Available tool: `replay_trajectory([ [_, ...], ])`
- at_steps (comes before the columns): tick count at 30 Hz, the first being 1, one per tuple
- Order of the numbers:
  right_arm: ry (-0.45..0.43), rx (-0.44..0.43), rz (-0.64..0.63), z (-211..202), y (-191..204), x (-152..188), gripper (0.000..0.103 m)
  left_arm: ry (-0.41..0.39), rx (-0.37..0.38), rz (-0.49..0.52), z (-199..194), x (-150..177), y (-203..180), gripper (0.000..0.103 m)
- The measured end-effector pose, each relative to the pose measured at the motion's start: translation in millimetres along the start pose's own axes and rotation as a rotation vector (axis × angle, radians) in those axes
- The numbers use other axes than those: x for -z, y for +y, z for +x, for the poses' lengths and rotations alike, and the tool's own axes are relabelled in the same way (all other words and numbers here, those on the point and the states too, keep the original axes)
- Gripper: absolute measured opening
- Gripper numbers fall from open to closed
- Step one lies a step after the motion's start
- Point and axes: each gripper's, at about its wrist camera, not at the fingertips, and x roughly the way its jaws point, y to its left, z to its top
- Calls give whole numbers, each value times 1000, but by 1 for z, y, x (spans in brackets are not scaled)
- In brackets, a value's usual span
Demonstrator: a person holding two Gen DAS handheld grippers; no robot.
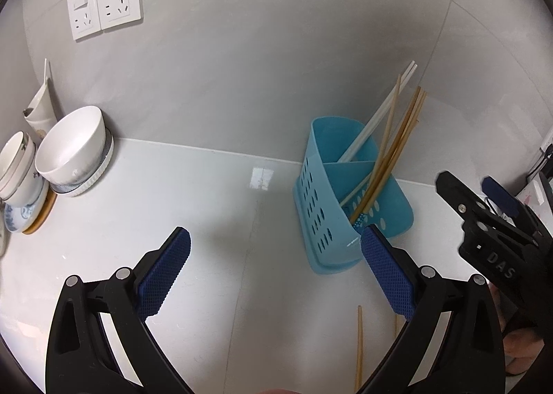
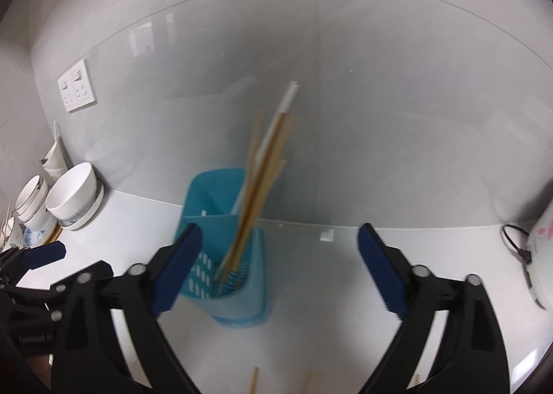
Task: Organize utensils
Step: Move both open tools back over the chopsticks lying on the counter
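The left tongs [image 1: 275, 273] are standing open with nothing between the blue pads, pointing down over the white desk [image 1: 214, 221]. The right tongs [image 2: 280, 269] are also standing wide open and are gripping nothing.

The blue utensil holder [image 1: 321, 207] is standing upright on the desk just ahead of the left tongs' right pad, which is overlapping its lower front corner in the left wrist view. In the right wrist view the holder is sitting ahead of the right tongs, toward their left pad, which is covering part of its perforated wall.

Wooden chopsticks [image 1: 397, 148] are leaning in the holder's right-hand compartment, tilting away from the tongs toward the grey wall. White chopsticks [image 1: 376, 117] are leaning the same way; which compartment is holding them cannot be told for certain. The right wrist view is showing these sticks blurred.

Loose wooden chopsticks [image 1: 359, 349] are lying on the desk below the left tongs, close to the right pad. Their number cannot be told.

A white bowl [image 1: 71, 148] and stacked dishes [image 1: 17, 169] are sitting well to the left of the left tongs, against the wall. A double wall socket [image 1: 105, 1] is mounted above them
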Motion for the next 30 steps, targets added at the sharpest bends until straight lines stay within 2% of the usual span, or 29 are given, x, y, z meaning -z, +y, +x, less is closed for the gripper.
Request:
replay_trajectory([
  [2,22,42,9,-5,-10,5,95,5,0,1,-2,2,-5,97],
  [10,106,95,0,-25,-48,30,95,28,36,30,-7,14,-22,97],
  [16,162,119,22,-44,-76,53,95,88,67,42,-4,32,-32,96],
  [30,292,193,88,-86,-138,130,95,217,91,98,9,96,-54,96],
])
